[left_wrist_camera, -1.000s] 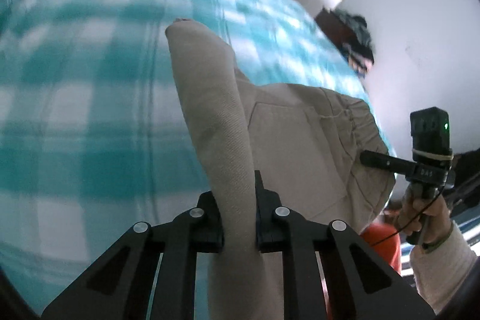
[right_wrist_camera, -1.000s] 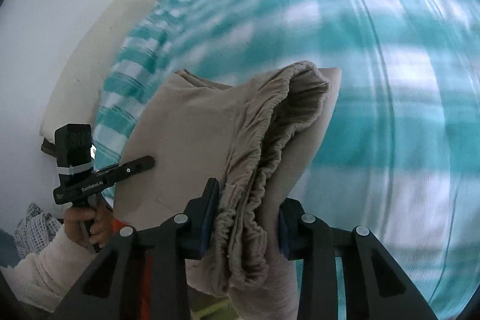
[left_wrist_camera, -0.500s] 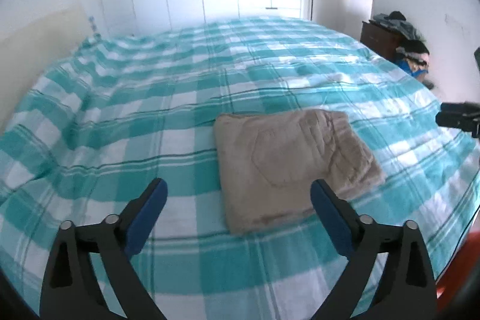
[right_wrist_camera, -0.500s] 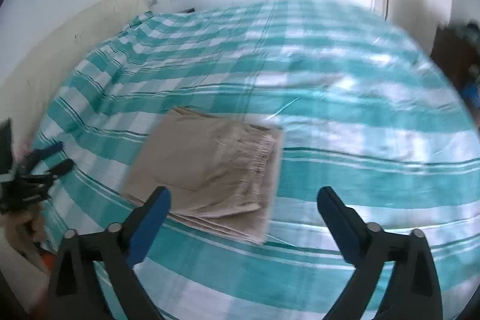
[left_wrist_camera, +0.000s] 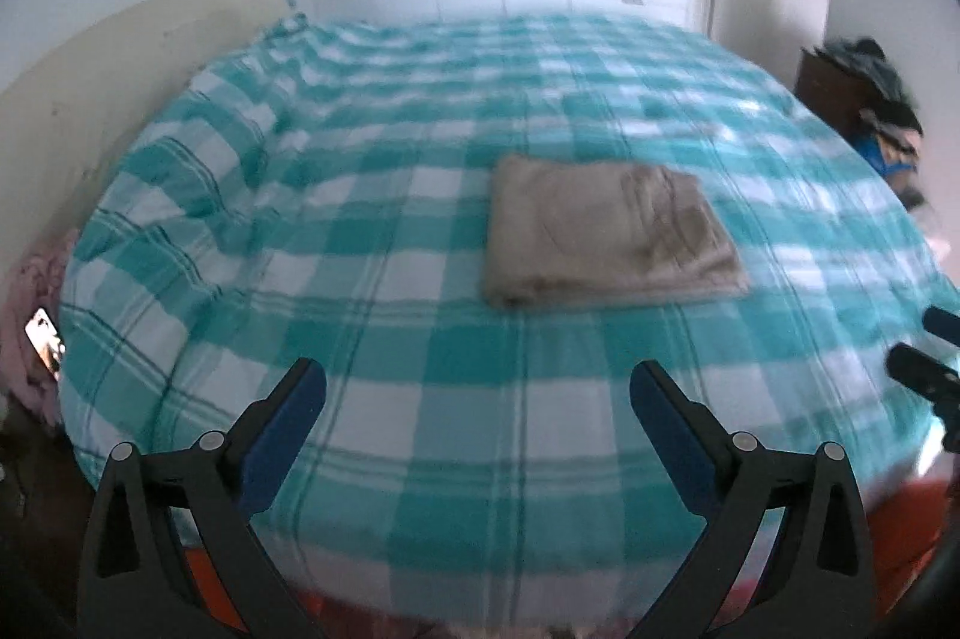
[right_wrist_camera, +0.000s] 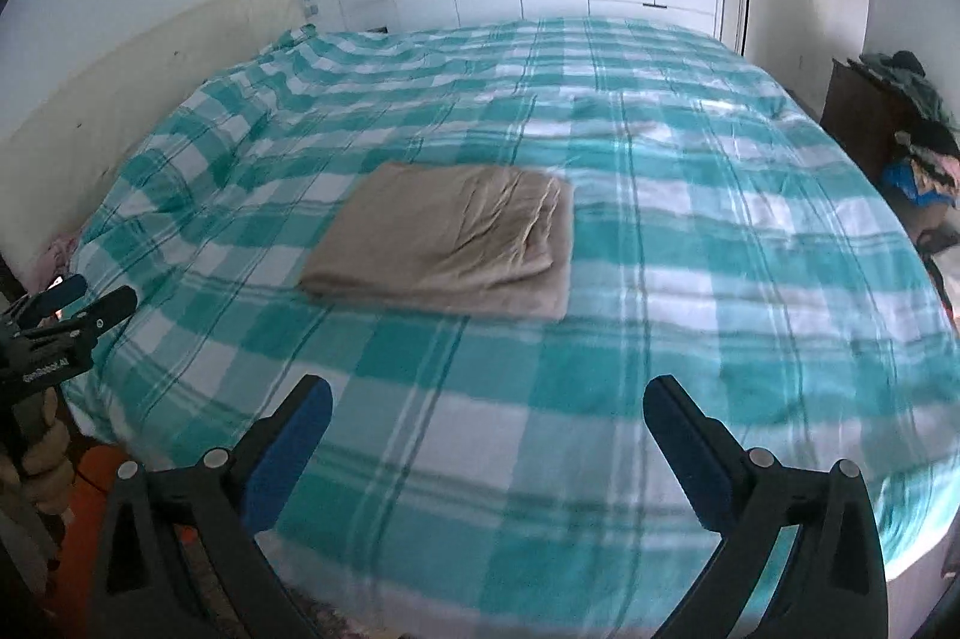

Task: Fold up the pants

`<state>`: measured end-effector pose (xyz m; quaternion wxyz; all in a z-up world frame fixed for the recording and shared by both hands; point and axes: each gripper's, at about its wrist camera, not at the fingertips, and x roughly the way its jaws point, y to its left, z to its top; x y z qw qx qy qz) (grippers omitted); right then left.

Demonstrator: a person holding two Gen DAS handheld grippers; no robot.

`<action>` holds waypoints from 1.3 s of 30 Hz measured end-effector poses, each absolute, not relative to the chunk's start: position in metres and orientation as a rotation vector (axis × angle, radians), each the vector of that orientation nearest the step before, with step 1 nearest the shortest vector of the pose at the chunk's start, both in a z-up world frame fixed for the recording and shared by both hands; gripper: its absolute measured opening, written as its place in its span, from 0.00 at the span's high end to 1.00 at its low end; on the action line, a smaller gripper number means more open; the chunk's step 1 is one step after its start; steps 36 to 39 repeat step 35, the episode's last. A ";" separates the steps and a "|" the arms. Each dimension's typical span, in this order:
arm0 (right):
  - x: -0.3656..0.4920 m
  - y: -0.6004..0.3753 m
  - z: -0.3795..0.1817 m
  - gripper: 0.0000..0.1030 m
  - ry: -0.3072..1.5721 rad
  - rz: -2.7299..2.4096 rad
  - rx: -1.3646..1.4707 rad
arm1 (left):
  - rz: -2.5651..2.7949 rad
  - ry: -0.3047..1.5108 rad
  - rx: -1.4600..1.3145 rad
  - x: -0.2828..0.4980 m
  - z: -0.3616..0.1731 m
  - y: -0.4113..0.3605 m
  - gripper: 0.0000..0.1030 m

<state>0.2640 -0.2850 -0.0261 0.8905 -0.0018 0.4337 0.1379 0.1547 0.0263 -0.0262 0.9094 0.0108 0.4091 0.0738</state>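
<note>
Beige pants [left_wrist_camera: 606,234] folded flat mid-frame on the checked bed [left_wrist_camera: 360,195], long axis left-right, gathered waistband toward frame right. Left gripper [left_wrist_camera: 477,387] and right gripper [right_wrist_camera: 487,402] both just spread wide apart, holding nothing, well short of the pants.

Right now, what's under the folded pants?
The folded beige pants lie flat on the teal-and-white checked duvet, which shows on every side. The patch directly beneath is covered, so anything there cannot be seen. Neither claw touches them.
</note>
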 end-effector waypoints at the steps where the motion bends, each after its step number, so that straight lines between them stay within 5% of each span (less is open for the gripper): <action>1: 0.258 -0.281 -0.026 0.00 0.907 0.289 -0.006 | 0.155 0.856 0.022 0.149 -0.025 0.025 0.01; 39: 0.196 -0.254 0.004 0.00 0.939 0.246 -0.118 | 0.109 0.943 0.067 0.112 -0.026 -0.001 0.01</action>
